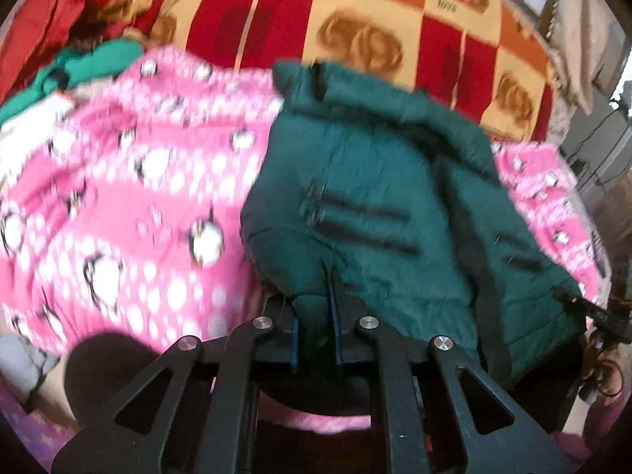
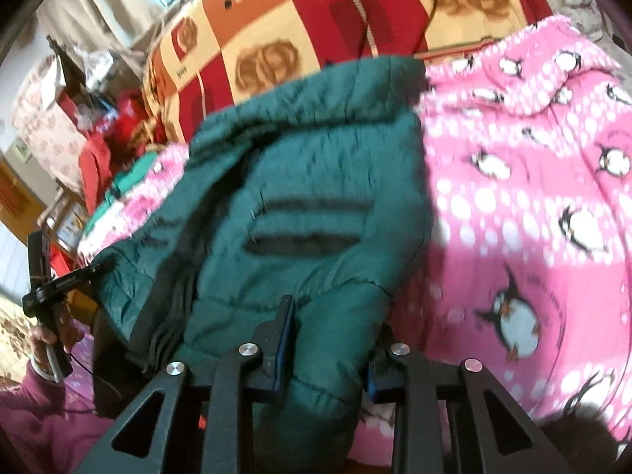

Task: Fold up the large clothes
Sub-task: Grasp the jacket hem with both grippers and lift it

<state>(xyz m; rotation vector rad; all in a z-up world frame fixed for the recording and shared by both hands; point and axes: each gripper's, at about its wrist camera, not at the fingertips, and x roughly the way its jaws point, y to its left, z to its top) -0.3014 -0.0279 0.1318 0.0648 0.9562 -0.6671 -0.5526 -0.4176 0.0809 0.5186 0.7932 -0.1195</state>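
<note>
While the dark green padded jacket (image 1: 367, 181) is being held at its near hem over the pink penguin blanket (image 1: 118, 205) that is covering the bed, both grippers are being kept closed on it. In the left wrist view the left gripper (image 1: 315, 328) is being pressed shut on a narrow fold of the hem, with green fabric being pinched between its blue-lined fingers (image 1: 294, 335). In the right wrist view the right gripper (image 2: 326, 359) is being clamped around a thicker bunch of the same hem, so its fingers (image 2: 282, 343) are being kept further apart by the padding. The jacket is lying on the blanket towards the near edge of the bed, with its far end reaching towards the red and cream patterned bedspread (image 1: 355, 31) behind; a heap of red and green clothes (image 1: 79, 59) is being left at the far left corner. Both views are being blurred, so finer detail of the grip cannot be told.

The step in hand is being judged as the start of a fold: the near hem is being gripped at two points, ready to be raised. The next move is being judged to call for both grippers being carried together towards the far end of the jacket, level with each other, so that the hem is being laid evenly over the upper part without the bulky padding being let slip or bunch
</note>
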